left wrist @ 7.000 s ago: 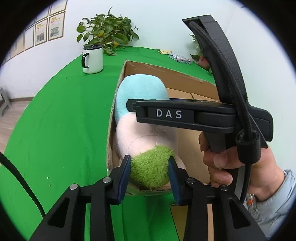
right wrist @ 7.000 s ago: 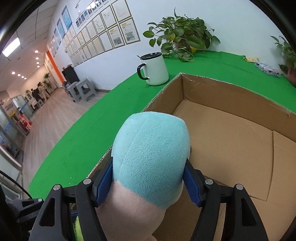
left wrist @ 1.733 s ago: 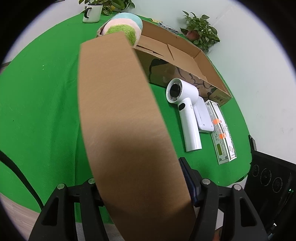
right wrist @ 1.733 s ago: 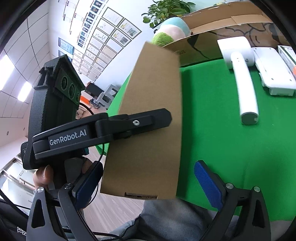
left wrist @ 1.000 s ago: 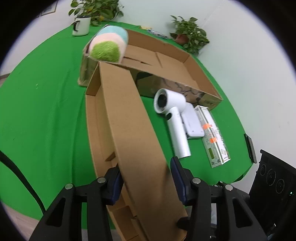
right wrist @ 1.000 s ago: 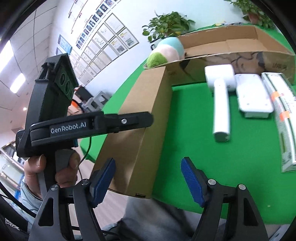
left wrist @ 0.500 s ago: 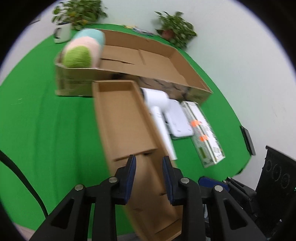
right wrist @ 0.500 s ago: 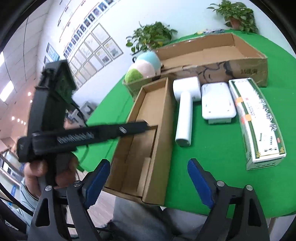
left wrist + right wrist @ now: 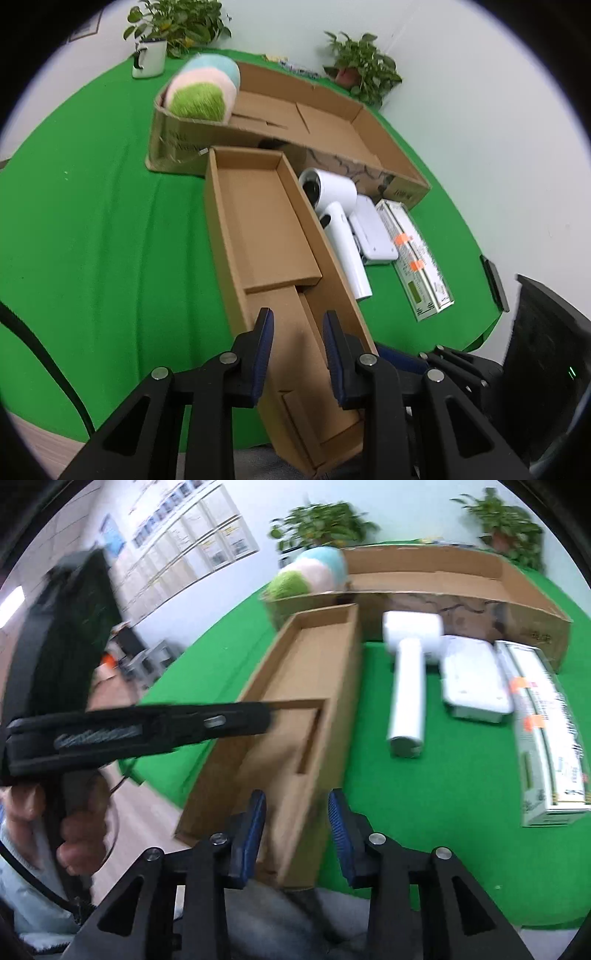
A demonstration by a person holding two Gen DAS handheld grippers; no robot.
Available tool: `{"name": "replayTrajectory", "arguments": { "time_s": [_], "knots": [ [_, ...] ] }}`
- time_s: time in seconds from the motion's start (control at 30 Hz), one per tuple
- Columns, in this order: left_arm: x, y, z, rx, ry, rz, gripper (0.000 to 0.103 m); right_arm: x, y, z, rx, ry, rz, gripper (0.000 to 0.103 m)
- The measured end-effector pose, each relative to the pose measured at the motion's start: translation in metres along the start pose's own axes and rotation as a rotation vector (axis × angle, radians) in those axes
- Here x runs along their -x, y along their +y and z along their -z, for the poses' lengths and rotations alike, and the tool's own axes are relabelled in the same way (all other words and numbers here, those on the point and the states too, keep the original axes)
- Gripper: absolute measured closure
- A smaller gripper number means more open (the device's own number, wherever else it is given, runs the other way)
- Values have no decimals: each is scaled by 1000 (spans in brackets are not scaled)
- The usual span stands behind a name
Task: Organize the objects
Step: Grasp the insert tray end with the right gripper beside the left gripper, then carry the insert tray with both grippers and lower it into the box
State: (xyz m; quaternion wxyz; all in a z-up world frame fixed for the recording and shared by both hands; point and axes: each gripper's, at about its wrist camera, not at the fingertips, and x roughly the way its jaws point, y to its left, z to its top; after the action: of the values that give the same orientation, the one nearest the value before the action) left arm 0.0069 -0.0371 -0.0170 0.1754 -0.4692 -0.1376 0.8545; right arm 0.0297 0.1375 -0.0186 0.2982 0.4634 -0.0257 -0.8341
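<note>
narrow box (image 9: 266, 236), L gripper (image 9: 297, 349) jaws maybe gripping

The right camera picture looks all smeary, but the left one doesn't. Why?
Right wrist view: motion blur smears the other gripper and the wall frames; the white hair dryer is soft-edged. Left wrist view: sharper, the narrow cardboard box has crisp edges. Both views bend straight lines, fisheye style.
</note>
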Motion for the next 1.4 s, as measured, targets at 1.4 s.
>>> {"name": "replayTrajectory", "arguments": {
  "time_s": [1.4],
  "knots": [
    [45,-78,-61,-244,-192,-26,85,89,27,-81,8,-278,329,83]
  ]
}}
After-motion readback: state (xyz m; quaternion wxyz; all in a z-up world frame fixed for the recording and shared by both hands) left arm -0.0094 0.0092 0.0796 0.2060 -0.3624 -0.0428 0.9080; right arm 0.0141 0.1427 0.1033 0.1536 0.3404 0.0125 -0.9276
